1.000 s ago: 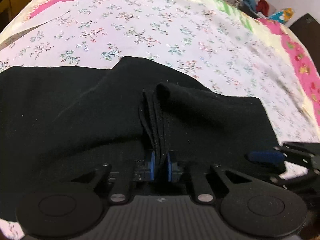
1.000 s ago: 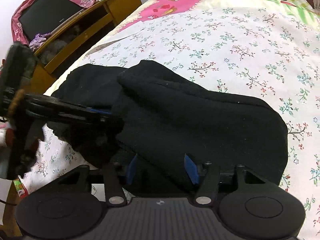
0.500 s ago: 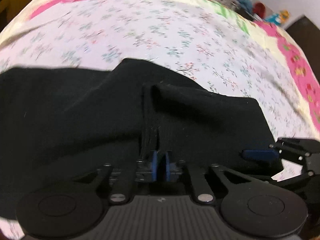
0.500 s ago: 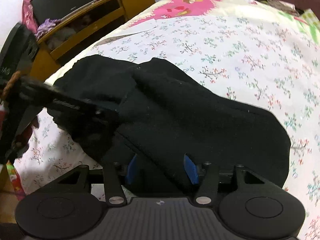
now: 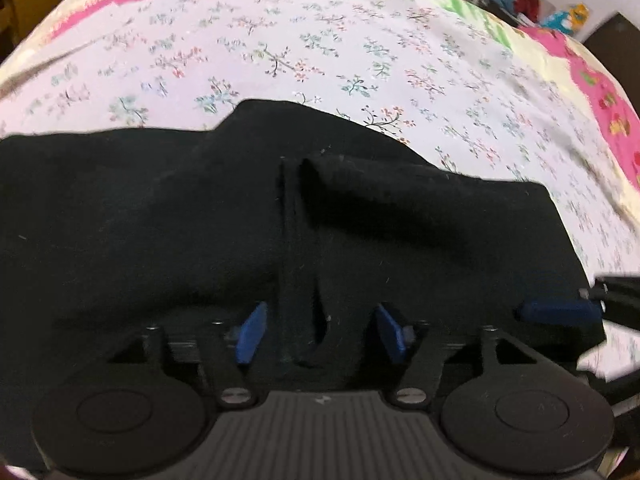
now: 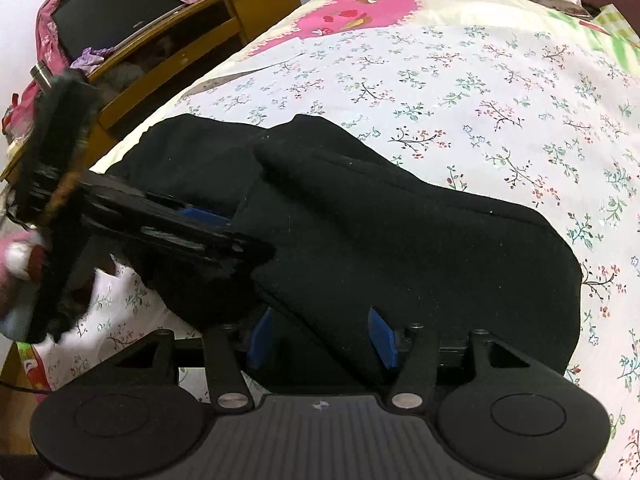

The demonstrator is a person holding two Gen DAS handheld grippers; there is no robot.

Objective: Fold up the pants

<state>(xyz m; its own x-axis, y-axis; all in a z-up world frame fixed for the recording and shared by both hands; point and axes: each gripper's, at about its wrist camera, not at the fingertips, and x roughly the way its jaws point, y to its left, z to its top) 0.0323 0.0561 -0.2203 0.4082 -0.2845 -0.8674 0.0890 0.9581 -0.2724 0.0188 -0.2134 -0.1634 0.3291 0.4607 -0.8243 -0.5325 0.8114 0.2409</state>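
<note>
A bed with a floral sheet (image 6: 460,92) carries folded black pants (image 6: 400,240) lying near its edge.

You see the pants (image 5: 160,220) lying folded on the bed (image 5: 280,40), near its front edge, with bare sheet stretching behind them and to their right. The left hand-held gripper (image 5: 320,332) stands at their near edge with a bunched ridge of cloth between its spread pads, and the right hand-held gripper (image 6: 322,336) straddles the near edge further right. A wooden cabinet (image 6: 224,28) stands beyond the bed's left side.
</note>
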